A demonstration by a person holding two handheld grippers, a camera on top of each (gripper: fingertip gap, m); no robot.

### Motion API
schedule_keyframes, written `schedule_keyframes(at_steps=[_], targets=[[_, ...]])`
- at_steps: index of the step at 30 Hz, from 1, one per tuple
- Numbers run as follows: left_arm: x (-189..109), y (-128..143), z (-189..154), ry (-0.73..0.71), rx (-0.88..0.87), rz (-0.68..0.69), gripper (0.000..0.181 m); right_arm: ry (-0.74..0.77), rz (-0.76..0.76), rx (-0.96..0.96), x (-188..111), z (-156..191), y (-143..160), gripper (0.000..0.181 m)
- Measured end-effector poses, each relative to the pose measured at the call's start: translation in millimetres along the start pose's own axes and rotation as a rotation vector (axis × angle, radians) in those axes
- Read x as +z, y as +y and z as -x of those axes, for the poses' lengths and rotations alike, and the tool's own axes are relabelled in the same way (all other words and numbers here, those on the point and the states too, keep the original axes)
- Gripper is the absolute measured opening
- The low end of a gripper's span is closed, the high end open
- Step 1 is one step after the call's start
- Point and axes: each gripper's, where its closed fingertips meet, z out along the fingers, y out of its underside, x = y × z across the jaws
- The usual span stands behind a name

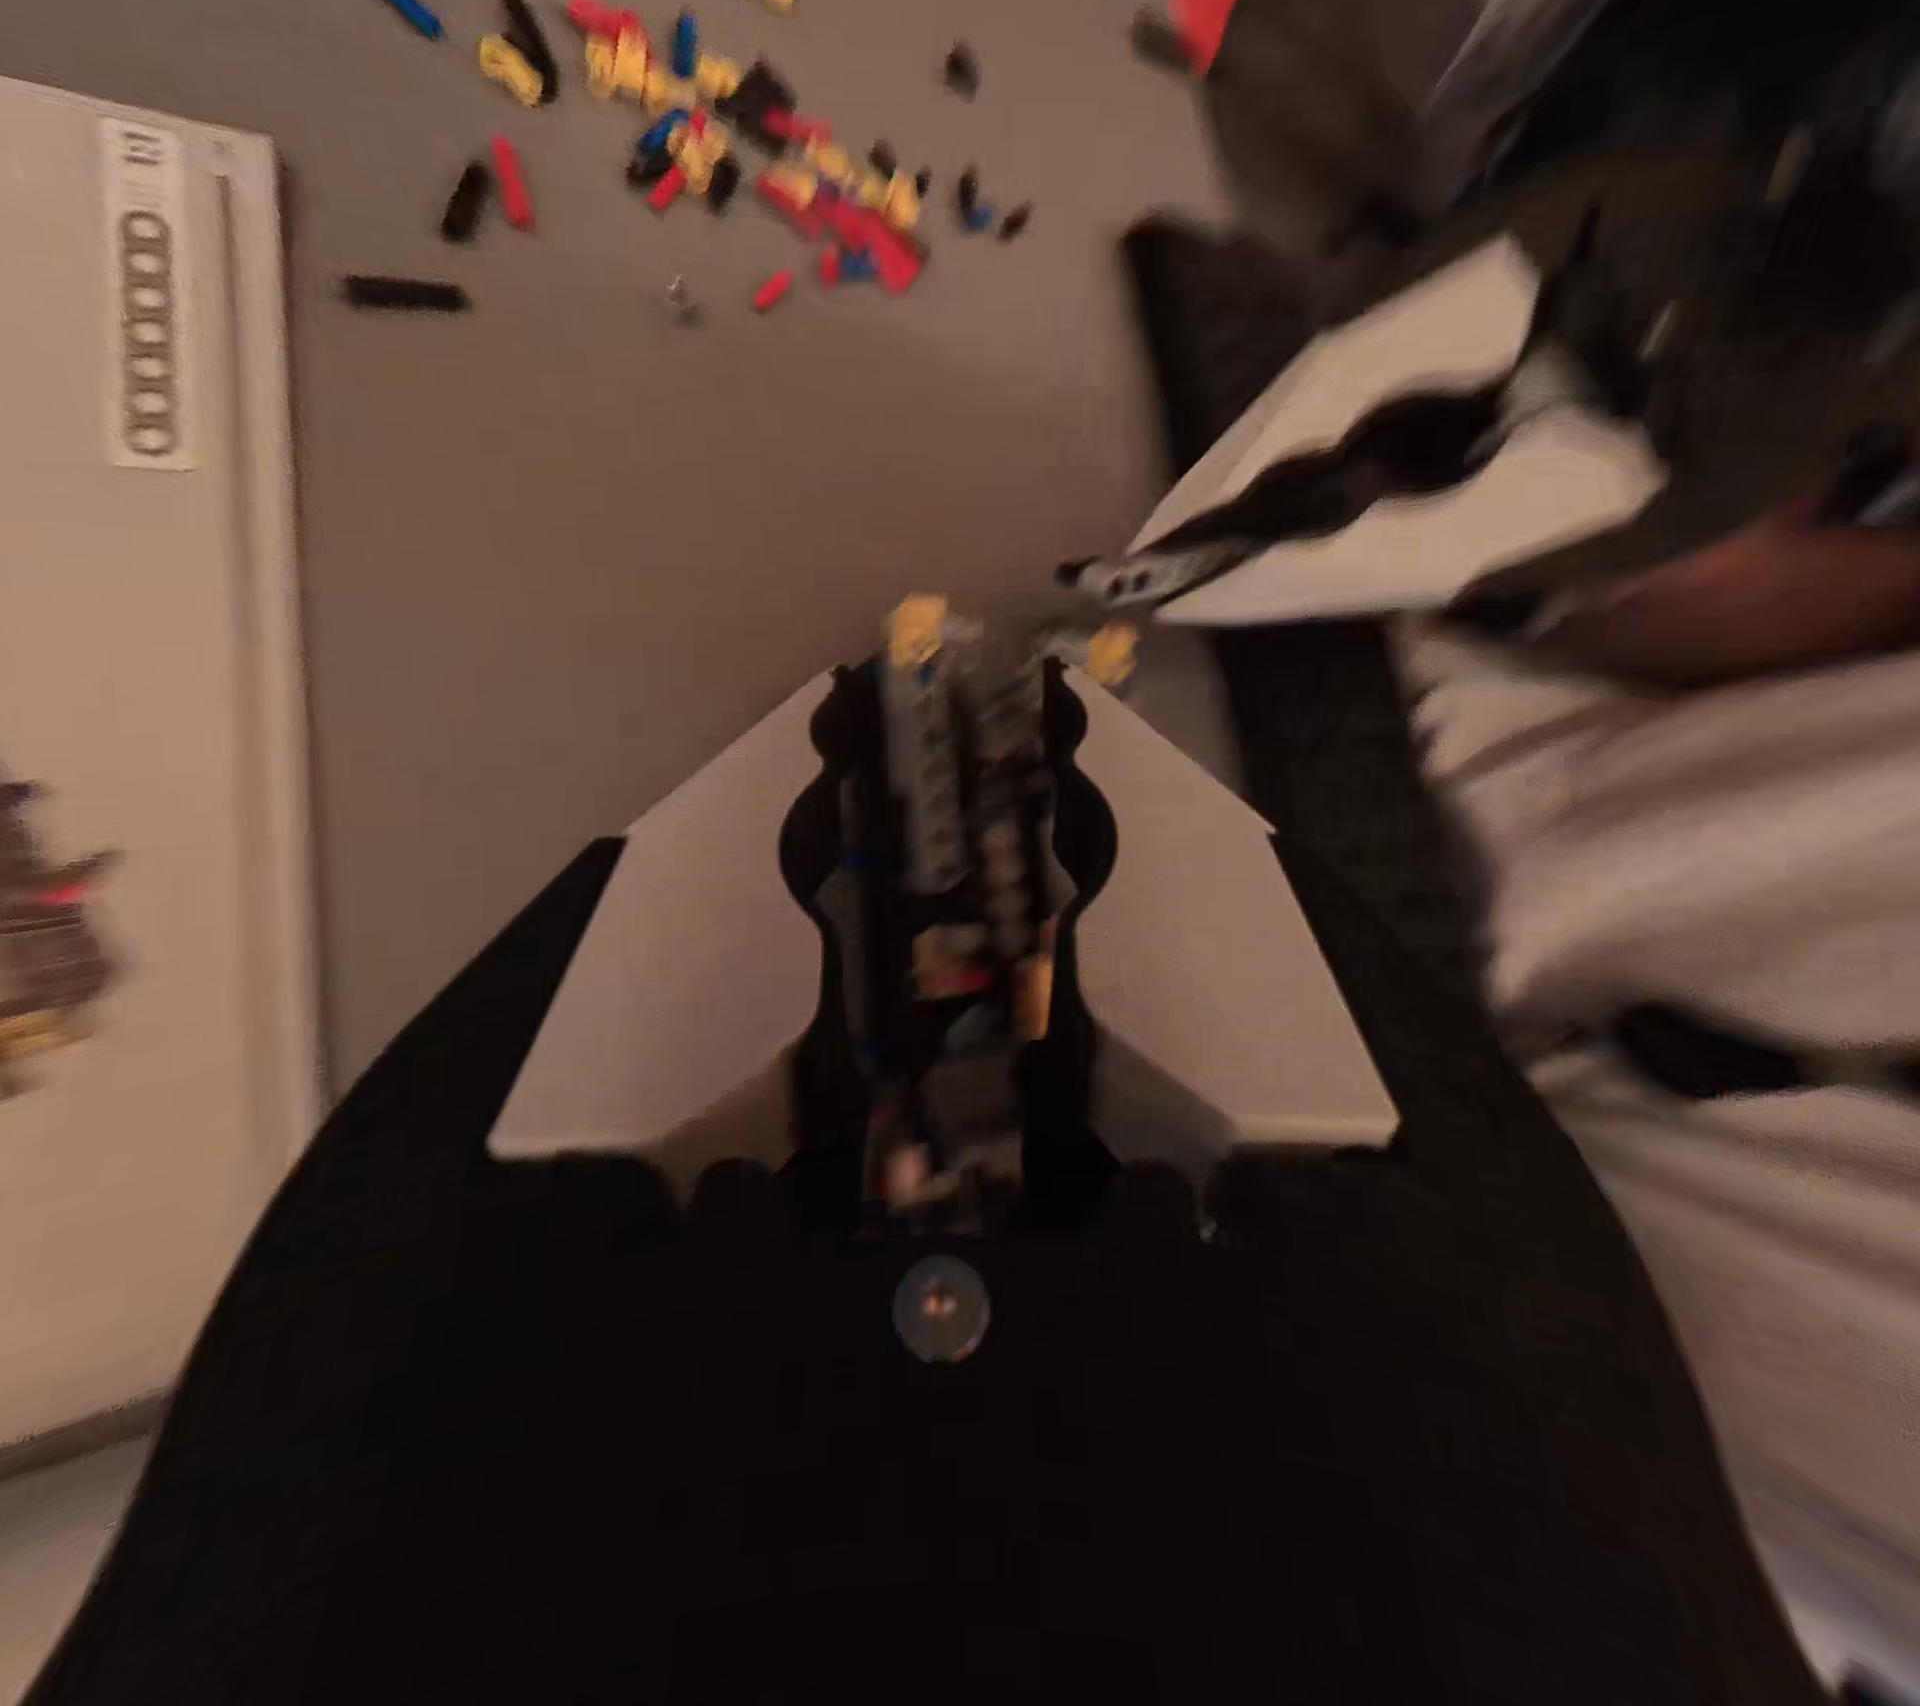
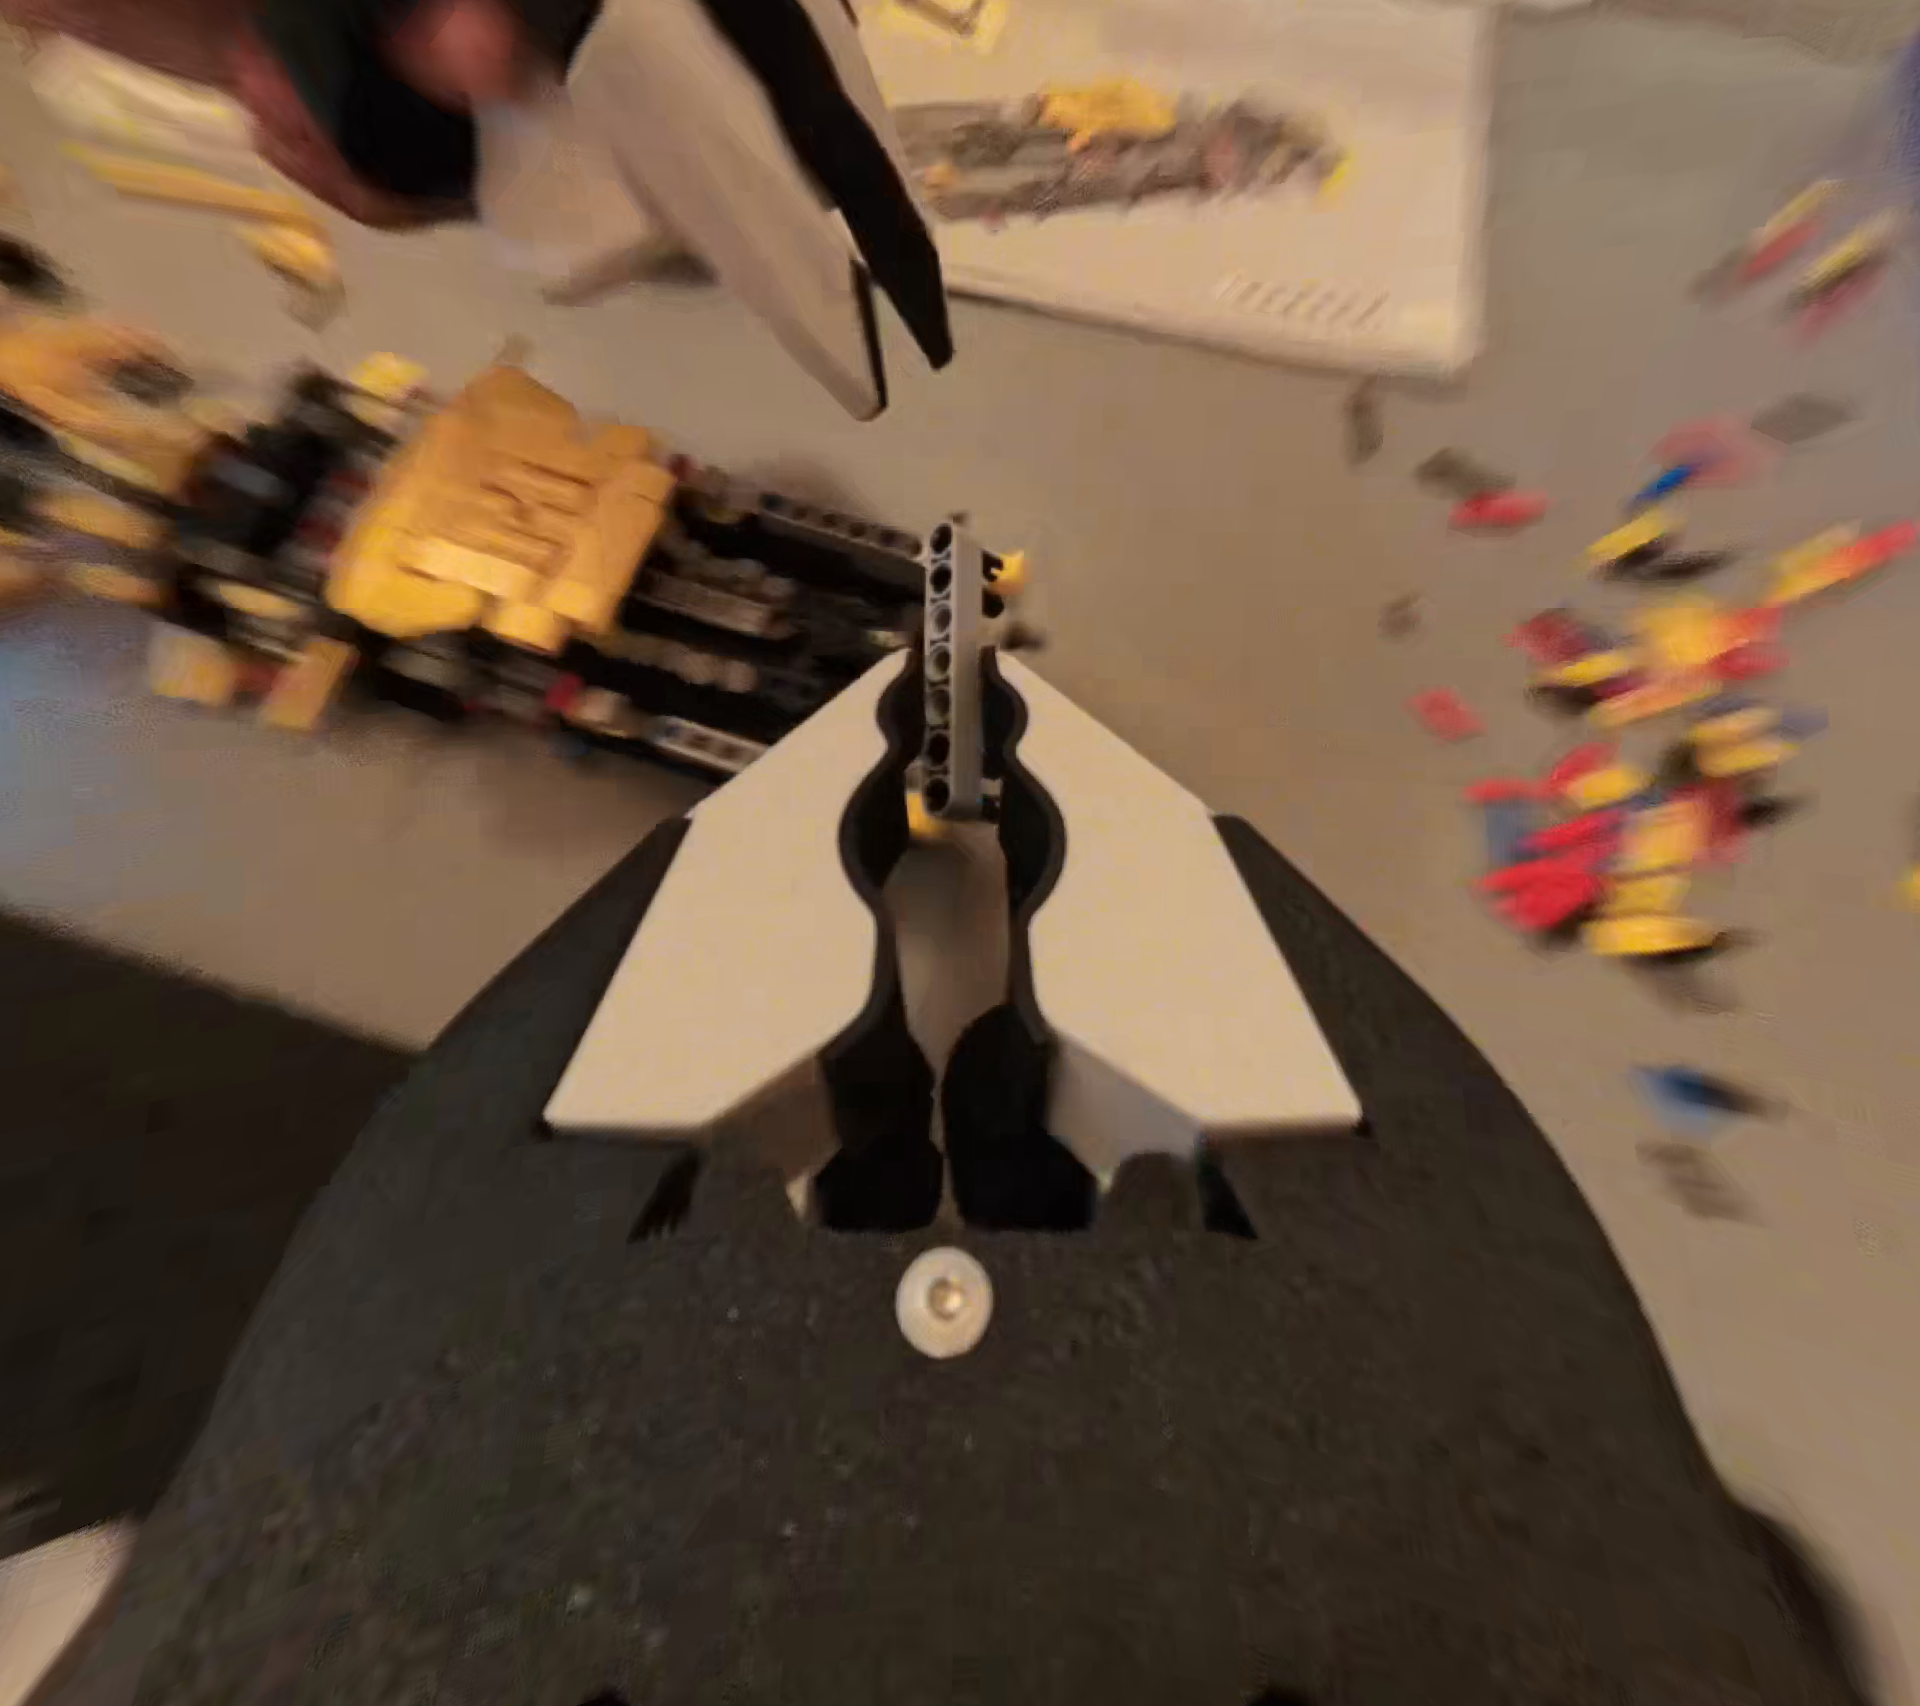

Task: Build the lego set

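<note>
The lego model (image 2: 499, 555) – yellow and black, partly built – lies on the grey floor (image 2: 1195, 430) at the left of the right wrist view, blurred and cut off at the left edge. Its near end is a grey holed beam (image 2: 951, 669), pinched between the fingers of the right gripper (image 2: 954, 680). The left gripper (image 1: 951, 680) is pressed onto the same model; what sits between its fingers is a dark smear, hard to read. Farther off, loose bricks (image 1: 707, 98) lie scattered, colours clear but shapes not. A white booklet (image 2: 1195, 129) lies beyond – its page is too blurred to read.
</note>
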Motion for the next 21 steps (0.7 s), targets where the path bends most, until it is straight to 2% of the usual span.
schedule_keyframes(at_steps=[2, 4, 7, 9, 11, 13, 17, 21], targets=[[1.0, 17.0, 12.5, -0.076, 0.147, 0.123, 0.036, -0.259, 0.012, 0.336, 1.5, 14.7, -2.9, 0.009], [6.2, 24.5, 8.0, -0.052, 0.242, 0.186, 0.036, -0.350, 0.036, 0.517, 4.6, 13.9, -5.6, 0.009], [16.8, 31.0, 7.6, -0.022, 0.322, 0.237, 0.035, -0.251, 0.145, 0.509, 16.1, 5.0, 8.5, 0.009], [24.5, 36.7, 6.8, 0.009, 0.336, 0.269, 0.034, -0.280, 0.139, 0.585, 19.3, 8.6, 5.8, 0.010], [28.2, 38.8, 3.5, 0.039, 0.327, 0.292, 0.028, -0.235, 0.161, 0.604, 24.7, 3.3, 12.6, 0.009], [29.2, 37.8, 7.7, -0.009, 0.370, 0.296, 0.010, -0.256, 0.164, 0.675, 28.2, 4.1, 16.0, 0.009], [32.0, 35.6, 9.5, -0.103, 0.401, 0.291, 0.008, -0.287, 0.139, 0.796, 30.5, 1.1, 18.5, 0.009], [32.9, 35.0, 8.8, -0.133, 0.380, 0.281, 0.008, -0.339, 0.147, 0.877, 33.3, 7.1, 23.1, 0.009]])
